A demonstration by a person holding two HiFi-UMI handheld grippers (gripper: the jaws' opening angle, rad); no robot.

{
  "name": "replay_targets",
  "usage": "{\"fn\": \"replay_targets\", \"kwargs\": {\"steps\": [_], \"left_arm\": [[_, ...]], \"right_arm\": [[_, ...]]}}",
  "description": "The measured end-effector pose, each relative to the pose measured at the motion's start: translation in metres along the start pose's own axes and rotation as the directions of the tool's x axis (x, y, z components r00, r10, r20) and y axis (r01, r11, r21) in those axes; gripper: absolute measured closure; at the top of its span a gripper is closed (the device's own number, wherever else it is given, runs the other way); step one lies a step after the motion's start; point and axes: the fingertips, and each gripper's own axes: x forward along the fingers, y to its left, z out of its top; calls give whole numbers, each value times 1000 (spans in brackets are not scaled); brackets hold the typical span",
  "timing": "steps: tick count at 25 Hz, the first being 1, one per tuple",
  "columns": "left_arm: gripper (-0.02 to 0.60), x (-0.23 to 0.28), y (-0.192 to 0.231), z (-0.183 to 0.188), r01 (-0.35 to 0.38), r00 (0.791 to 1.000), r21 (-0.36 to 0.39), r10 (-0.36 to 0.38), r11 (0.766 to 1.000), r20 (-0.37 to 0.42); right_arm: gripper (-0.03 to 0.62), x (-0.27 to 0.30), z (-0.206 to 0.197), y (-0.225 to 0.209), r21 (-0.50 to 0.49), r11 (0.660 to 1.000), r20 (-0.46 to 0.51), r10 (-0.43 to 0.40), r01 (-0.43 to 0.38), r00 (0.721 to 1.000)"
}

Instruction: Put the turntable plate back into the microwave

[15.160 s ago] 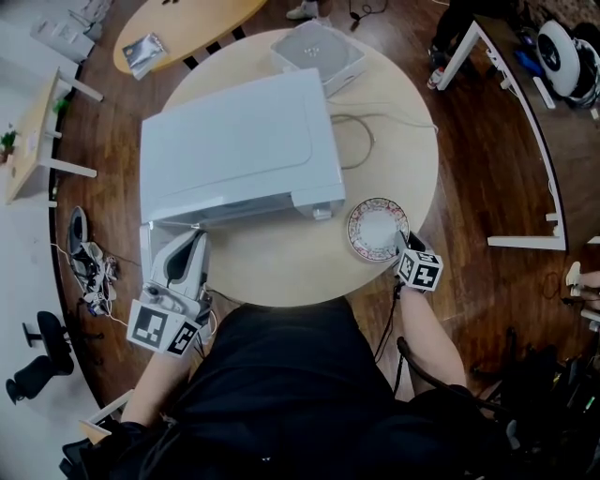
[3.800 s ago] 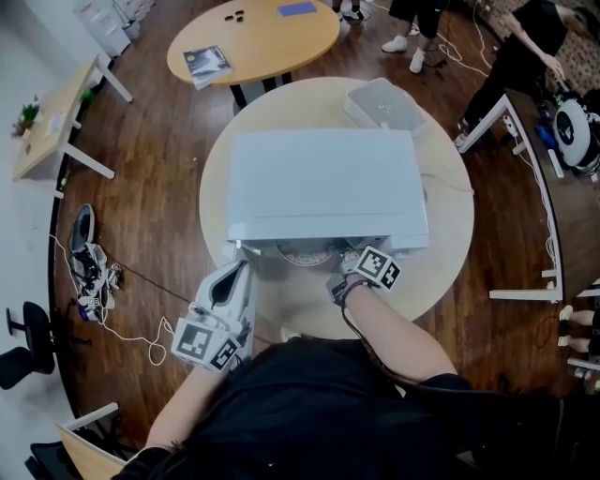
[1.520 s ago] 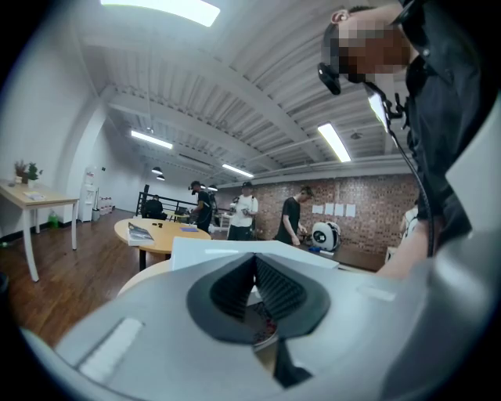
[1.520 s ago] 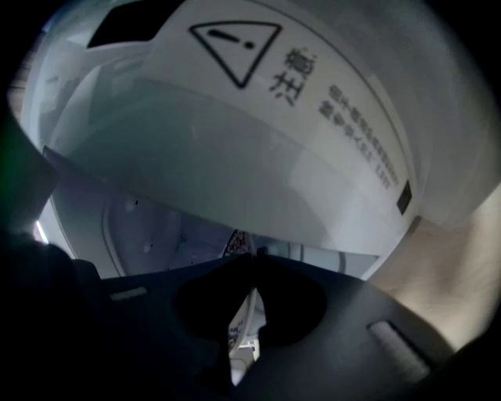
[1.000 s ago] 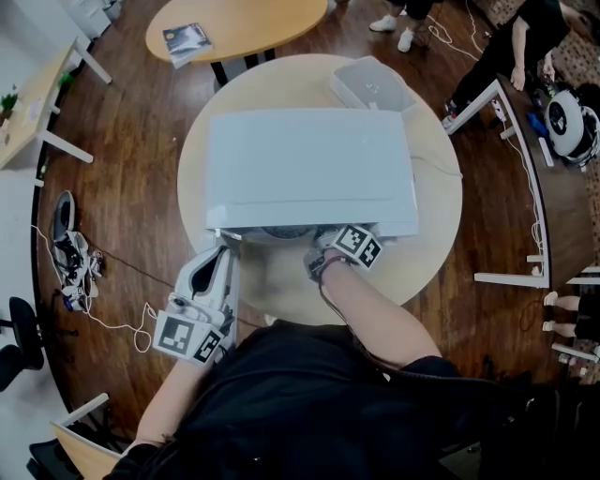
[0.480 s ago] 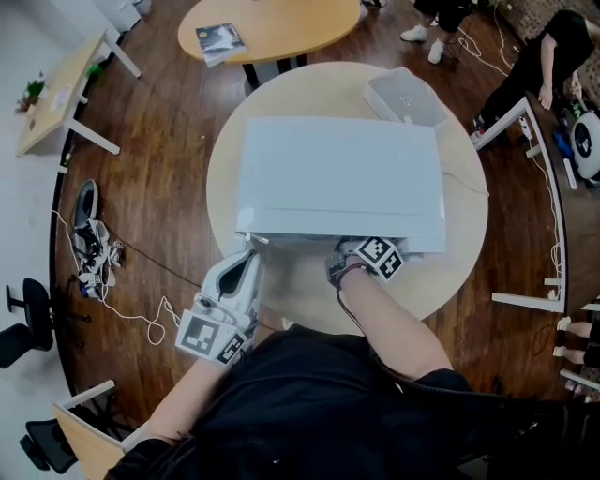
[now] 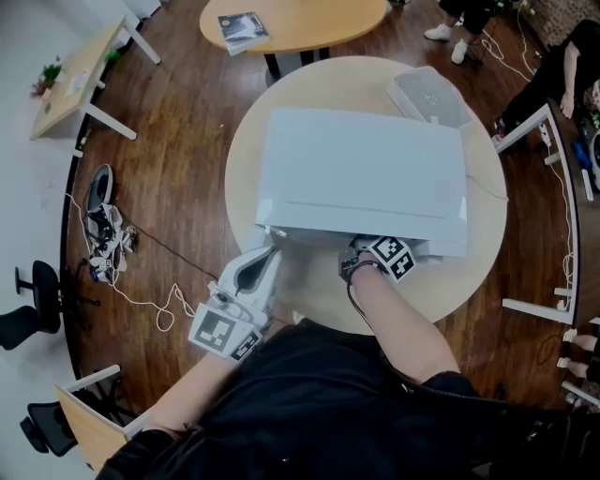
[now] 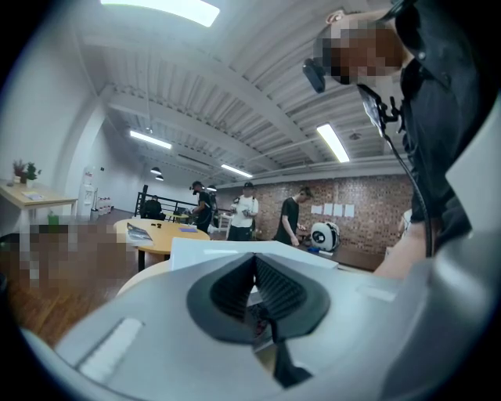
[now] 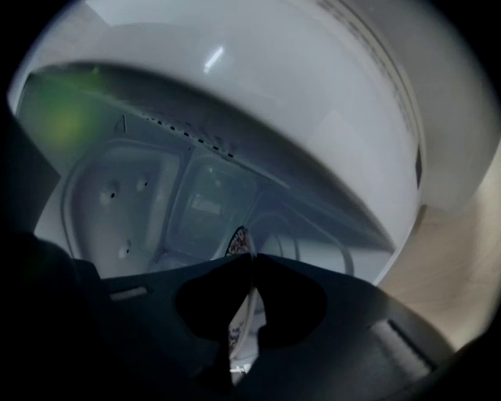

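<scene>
Right gripper [image 9: 252, 262] is at the mouth of the white microwave [image 7: 361, 173], and its view looks straight into the pale cavity. The jaws are pinched tight on the turntable plate [image 9: 236, 241], which shows edge-on between the dark pads, a strip of its patterned rim poking up just past the tips. So the plate is in the grip, held inside the oven's opening. Whether its far edge touches the cavity floor can't be made out. In the head view the plate itself is hidden under the microwave's top. Only the right gripper's marker cube and the forearm show at the front edge, right of centre. Over on the other side, the left gripper [image 8: 252, 258] sits just off the microwave's front left corner, pointing towards it, with its tips pressed together. The microwave stands in the middle of a round table [image 7: 473, 267], with a grey box [image 7: 429, 97] near the table's far edge behind it. Beyond that there's a wooden table [image 7: 309, 17] with a book [image 7: 244, 30] lying on it.
</scene>
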Motion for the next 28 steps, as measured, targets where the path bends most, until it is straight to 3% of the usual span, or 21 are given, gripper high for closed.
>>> {"fn": "replay_targets", "kwargs": {"steps": [28], "left_arm": [[578, -1, 2, 0, -11, 1000, -1, 11, 1000, -2]], "right_arm": [[568, 14, 2, -15, 81, 990, 104, -127, 119, 986]]}}
